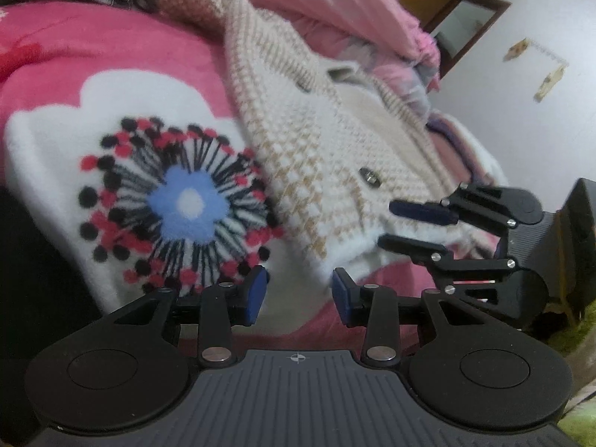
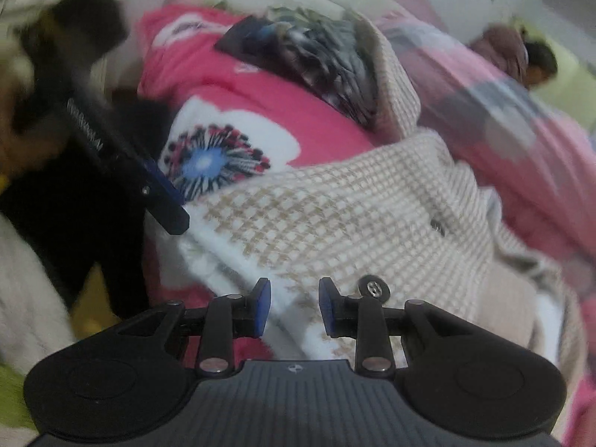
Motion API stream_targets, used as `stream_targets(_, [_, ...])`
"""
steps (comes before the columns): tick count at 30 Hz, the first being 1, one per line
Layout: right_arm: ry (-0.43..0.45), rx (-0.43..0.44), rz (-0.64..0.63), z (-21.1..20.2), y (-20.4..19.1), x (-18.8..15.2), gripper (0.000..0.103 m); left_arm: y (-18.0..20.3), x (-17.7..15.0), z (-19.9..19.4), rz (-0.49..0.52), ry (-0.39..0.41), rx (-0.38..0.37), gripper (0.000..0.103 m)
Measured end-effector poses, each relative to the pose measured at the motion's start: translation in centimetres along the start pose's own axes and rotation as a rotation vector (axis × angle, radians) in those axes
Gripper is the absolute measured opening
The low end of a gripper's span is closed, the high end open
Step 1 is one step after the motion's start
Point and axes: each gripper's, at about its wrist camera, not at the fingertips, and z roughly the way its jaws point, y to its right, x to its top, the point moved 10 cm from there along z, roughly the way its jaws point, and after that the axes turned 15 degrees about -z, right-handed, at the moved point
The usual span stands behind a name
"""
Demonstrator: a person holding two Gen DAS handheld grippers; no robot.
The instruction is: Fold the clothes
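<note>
Right gripper [image 2: 292, 307] gapes over cardigan [image 2: 335, 216]; left gripper [image 1: 300, 294] open.

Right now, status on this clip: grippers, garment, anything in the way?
Left gripper open, empty. Right gripper open at houndstooth cardigan hem. Cardigan unfolded on pink blanket. Plaid garment heaped behind, not in the way.

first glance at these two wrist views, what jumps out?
The big flower print, blue centre ringed with black and red dots on a white patch of the pink blanket, left of centre. Beside it to the right lies the cream-and-tan checked knit cardigan with metal buttons. Both tongs are open: the right tongs reach over its hem, the left tongs hover nearby.
</note>
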Motion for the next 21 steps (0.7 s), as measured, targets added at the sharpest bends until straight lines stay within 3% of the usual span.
stream_targets(6, [0.010, -0.049, -0.185, 1.1, -3.7, 1.3, 0.030, 0.4, -0.2, 0.2, 0.003, 0.006, -0.007, 0.038])
stream_targets(12, [-0.018, -0.080, -0.325, 3.0, -4.9, 1.2, 0.028, 0.4, 0.0, 0.6, -0.013, 0.000, -0.034, 0.038])
stream_targets(14, [-0.018, -0.078, -0.313, 3.0, -4.8, 1.2, 0.024, 0.4, 0.1, 0.5, -0.021, 0.001, -0.046, 0.038])
stream_targets(15, [-0.018, -0.079, -0.305, 3.0, -4.6, 1.3, 0.006, 0.5, 0.1, 0.5, -0.025, 0.001, -0.054, 0.038])
stream_targets(21, [-0.009, -0.027, -0.212, 1.5, -3.7, 1.7, 0.003, 0.5, 0.2, 0.0, -0.068, -0.026, -0.127, 0.041])
